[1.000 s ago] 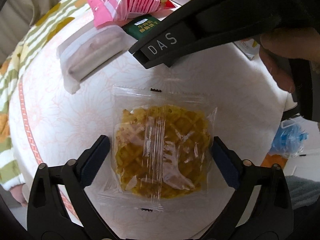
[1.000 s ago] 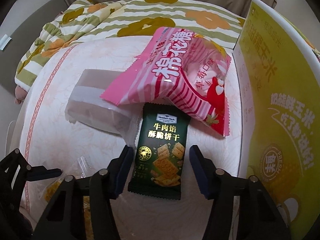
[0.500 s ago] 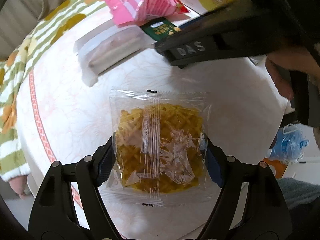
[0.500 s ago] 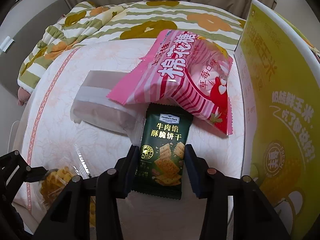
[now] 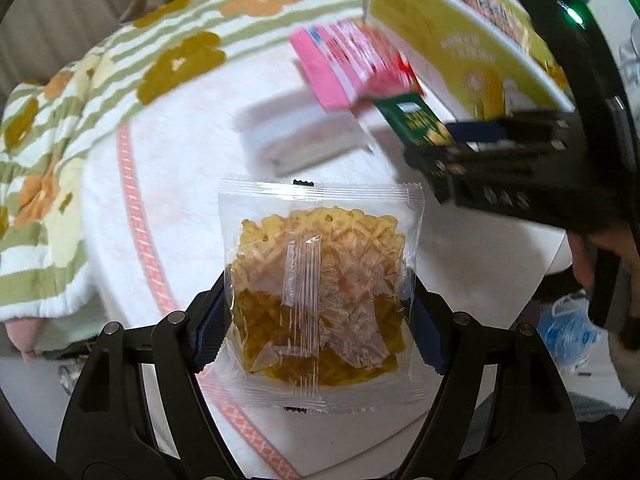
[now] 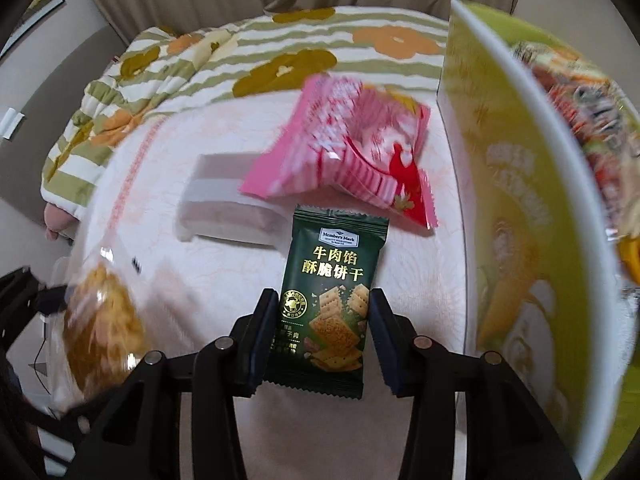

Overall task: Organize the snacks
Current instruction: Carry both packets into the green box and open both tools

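My left gripper [image 5: 320,316] has its jaws closed on the clear packet of yellow lattice snacks [image 5: 320,288], the blue pads pressing its lower half from both sides. The packet stands clear of the white bench [image 5: 184,184], its top edge pointing to twelve o'clock in the left wrist view.

My right gripper [image 6: 324,328] has its jaws clamped on the dark green biscuit packet [image 6: 330,304], gripping the lower part while the top sticks out toward twelve o'clock. From my left wrist that same green packet shows at about two o'clock, held in the black body of the right gripper, with fingers [image 5: 580,256] of the holding hand visible at three o'clock.

On the bench beyond the green packet, at twelve o'clock in the right wrist view, lies the pink marshmallow bag [image 6: 352,152]. Its left edge overlaps a pale translucent packet [image 6: 224,204] at about eleven o'clock. A tall yellow-green box [image 6: 516,208] stands at the bench's right side, around two to three o'clock. A flowered, green-striped blanket [image 6: 248,56] lies past the far edge of the bench.
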{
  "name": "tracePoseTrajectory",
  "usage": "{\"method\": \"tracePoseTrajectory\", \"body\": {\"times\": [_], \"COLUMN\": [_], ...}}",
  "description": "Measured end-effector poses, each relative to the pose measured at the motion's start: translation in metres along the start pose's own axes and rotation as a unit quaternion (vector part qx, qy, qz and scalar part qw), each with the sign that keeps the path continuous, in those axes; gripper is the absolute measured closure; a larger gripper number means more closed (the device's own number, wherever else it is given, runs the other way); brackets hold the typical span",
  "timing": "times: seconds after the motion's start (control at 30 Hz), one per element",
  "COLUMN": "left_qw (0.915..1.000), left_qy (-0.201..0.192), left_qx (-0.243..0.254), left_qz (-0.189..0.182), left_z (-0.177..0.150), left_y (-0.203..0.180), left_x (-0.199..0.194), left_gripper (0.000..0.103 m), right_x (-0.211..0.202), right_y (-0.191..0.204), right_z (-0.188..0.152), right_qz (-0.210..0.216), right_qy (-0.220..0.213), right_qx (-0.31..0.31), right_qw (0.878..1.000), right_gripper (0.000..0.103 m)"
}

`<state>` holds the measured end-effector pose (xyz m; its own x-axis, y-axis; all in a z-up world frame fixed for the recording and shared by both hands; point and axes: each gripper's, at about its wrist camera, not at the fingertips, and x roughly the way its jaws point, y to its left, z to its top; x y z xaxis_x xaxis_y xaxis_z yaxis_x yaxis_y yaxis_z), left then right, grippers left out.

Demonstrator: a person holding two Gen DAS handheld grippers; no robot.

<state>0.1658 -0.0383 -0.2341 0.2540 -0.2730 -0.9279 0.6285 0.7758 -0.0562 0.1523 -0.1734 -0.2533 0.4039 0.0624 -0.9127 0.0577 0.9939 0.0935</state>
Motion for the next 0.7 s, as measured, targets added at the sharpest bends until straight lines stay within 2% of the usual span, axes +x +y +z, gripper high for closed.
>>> {"method": "tracePoseTrajectory", "body": {"times": [0.23, 0.33, 0.4, 0.53, 0.7], "left_qw": [0.9979, 0.9948, 0.9932, 0.9894, 0.986], "left_qy": [-0.061, -0.096, -0.111, -0.138, -0.159], "left_qx": [-0.018, -0.015, -0.015, -0.017, -0.032], "left_qz": [0.016, 0.029, 0.033, 0.041, 0.039], "left_z": [0.022, 0.042, 0.06, 0.083, 0.109], "left_y": [0.014, 0.009, 0.009, -0.004, -0.045], "left_x": [-0.061, -0.093, -0.1, -0.119, -0.134], "left_gripper": [0.028, 0.028, 0.028, 0.028, 0.028], "right_x": [-0.06, -0.093, -0.116, -0.152, -0.188], "right_y": [0.011, 0.009, 0.003, -0.011, -0.049], "right_z": [0.013, 0.022, 0.029, 0.038, 0.042], "right_qz": [0.022, 0.028, 0.036, 0.043, 0.05], "right_qy": [-0.046, -0.076, -0.101, -0.141, -0.174], "right_qx": [0.009, 0.008, 0.01, 0.008, -0.004], "right_qw": [0.999, 0.997, 0.994, 0.989, 0.983], "right_gripper": [0.061, 0.061, 0.061, 0.061, 0.061]}}
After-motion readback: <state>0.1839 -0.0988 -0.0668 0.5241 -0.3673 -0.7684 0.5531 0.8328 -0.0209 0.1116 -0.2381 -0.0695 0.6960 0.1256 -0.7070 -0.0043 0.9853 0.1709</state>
